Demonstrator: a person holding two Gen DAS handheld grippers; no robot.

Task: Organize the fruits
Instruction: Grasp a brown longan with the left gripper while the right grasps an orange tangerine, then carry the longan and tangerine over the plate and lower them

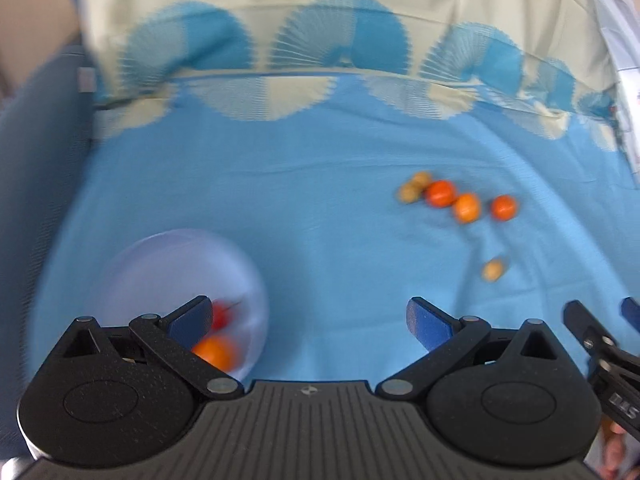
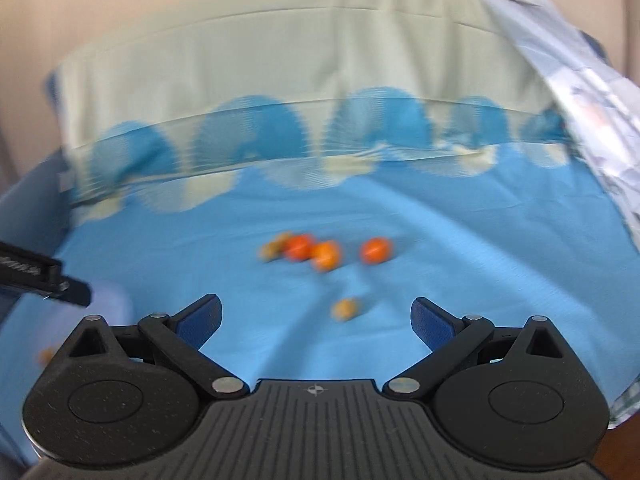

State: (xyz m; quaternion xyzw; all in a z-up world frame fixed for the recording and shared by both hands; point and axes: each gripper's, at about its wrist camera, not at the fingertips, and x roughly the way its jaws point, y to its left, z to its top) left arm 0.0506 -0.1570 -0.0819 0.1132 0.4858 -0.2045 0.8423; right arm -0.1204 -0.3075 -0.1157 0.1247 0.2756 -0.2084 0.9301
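Both grippers, left [image 1: 310, 320] and right [image 2: 316, 320], gape wide, holding nothing; oranges [image 1: 466, 207] cluster well right of the plate [image 1: 160, 272] on the cloth [image 1: 320, 200].

Both views ride low over the blue sheet [image 1: 320, 200], each looking forward along its own claw toward the patterned fold at 12 o'clock. The left wrist view sits near the pale plate [image 1: 168, 264] at its 8 o'clock, with the fruit cluster [image 1: 456, 198] off at 1 o'clock. The right wrist view faces that cluster [image 2: 324, 252] nearly head-on — the shared patch — and each catches the other claw at its edge.
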